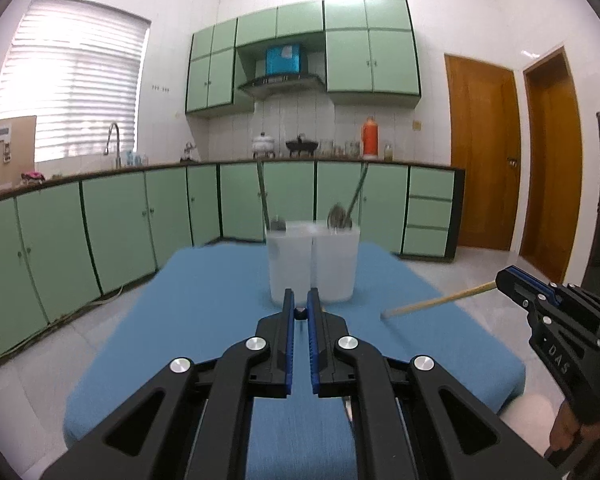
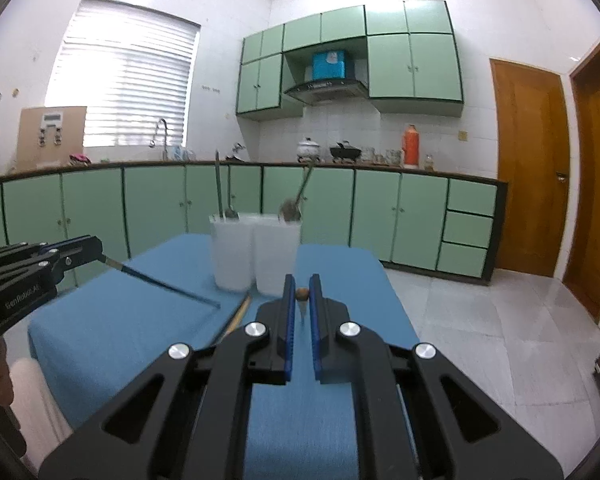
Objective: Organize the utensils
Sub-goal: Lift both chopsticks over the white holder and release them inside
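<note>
Left claw (image 1: 300,314): clamped on dark chopstick (image 2: 168,285), full length visible from right wrist only.
Right claw (image 2: 301,295): clamped on wooden chopstick (image 1: 440,301).
Tabletop (image 1: 204,300): bare around holders (image 1: 313,264).

Green cabinets (image 1: 112,220) line the walls beneath a blinded window (image 1: 72,92); an orange flask (image 1: 370,138), a pot (image 1: 264,145) and what may be jars stand beside wooden doors (image 1: 484,156).

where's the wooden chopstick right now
The wooden chopstick is clamped in the right gripper, held above the blue table, just right of the two white containers.
</note>
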